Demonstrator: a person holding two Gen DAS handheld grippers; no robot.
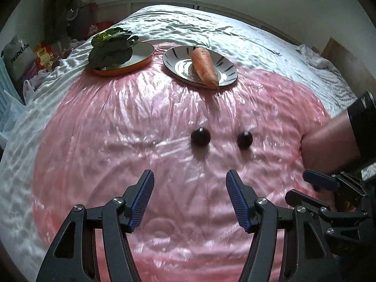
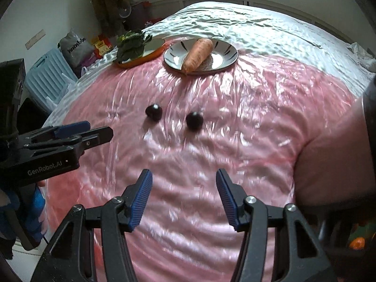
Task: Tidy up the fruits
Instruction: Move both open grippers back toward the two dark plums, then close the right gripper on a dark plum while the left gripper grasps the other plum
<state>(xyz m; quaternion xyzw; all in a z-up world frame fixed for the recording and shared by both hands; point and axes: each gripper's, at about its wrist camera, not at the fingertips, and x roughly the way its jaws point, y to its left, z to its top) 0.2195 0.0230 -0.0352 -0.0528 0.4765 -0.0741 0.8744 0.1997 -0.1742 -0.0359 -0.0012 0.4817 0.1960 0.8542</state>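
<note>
Two dark round fruits lie side by side, a little apart, on the pink plastic sheet (image 1: 117, 141) spread over the bed: the left fruit (image 1: 200, 136) and the right fruit (image 1: 244, 139). Both grippers hover near of them, holding nothing. The left gripper (image 1: 189, 199) has its blue-padded fingers (image 1: 142, 201) spread wide, released; the right gripper (image 2: 184, 196) is likewise released, its fingers (image 2: 226, 198) parted. At the far edge of the sheet, a striped plate (image 1: 225, 64) carries a carrot (image 1: 204, 67), and left of it an orange-rimmed plate (image 1: 138, 58) holds leafy greens (image 1: 111, 48). A white sheet (image 1: 246, 33) covers the far bed.
</note>
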